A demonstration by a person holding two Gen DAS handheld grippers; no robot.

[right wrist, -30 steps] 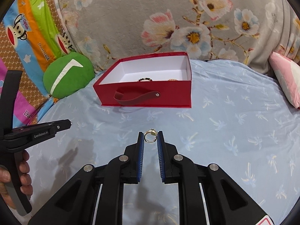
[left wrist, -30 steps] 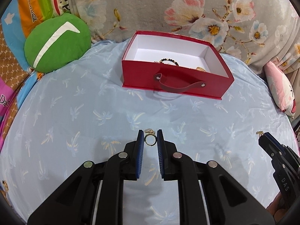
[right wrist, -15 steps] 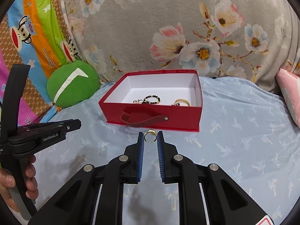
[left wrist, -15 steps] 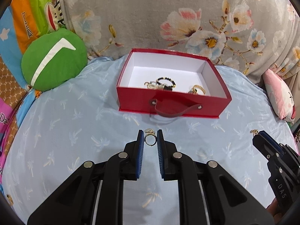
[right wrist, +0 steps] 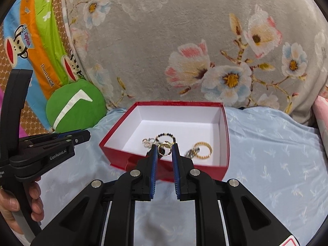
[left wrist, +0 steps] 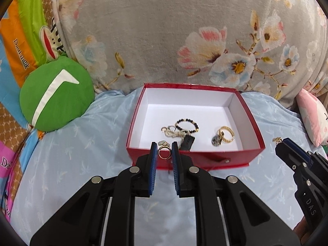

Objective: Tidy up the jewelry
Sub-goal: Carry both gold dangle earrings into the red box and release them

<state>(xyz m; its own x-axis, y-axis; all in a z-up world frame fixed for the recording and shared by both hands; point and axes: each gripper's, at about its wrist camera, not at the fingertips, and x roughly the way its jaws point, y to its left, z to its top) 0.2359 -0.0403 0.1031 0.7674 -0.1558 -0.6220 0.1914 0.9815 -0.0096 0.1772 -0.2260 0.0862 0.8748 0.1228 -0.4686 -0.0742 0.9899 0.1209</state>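
Both grippers have come forward since a moment ago, and the red box now sits much closer under them, its near wall right at the fingertips. From the left wrist view, the left gripper [left wrist: 164, 153] is pinched narrow on a small gold ring [left wrist: 164, 154] with a charm on top, held upright between the blue pads [left wrist: 153, 164] just at the near rim of the red box [left wrist: 254, 123]. Inside on the white floor lie a black bead bracelet [left wrist: 187, 125], a pale chain [left wrist: 171, 132] beside it with a dark tag, and a gold band [left wrist: 226, 134] off to the right. At the right edge the right gripper [left wrist: 279, 141] pokes in with something small and gold at its tip. A green cushion [left wrist: 55, 96] rests on the blue sheet [left wrist: 71, 160]. From the right wrist view, the right gripper [right wrist: 164, 150] is closed narrow on a second ring [right wrist: 164, 148], held over the box's [right wrist: 224, 135] near wall, with the bead bracelet [right wrist: 165, 135] just behind it and the gold band [right wrist: 202, 150] to the right. The left gripper [right wrist: 83, 137] reaches in from the left, held by a hand [right wrist: 22, 201].
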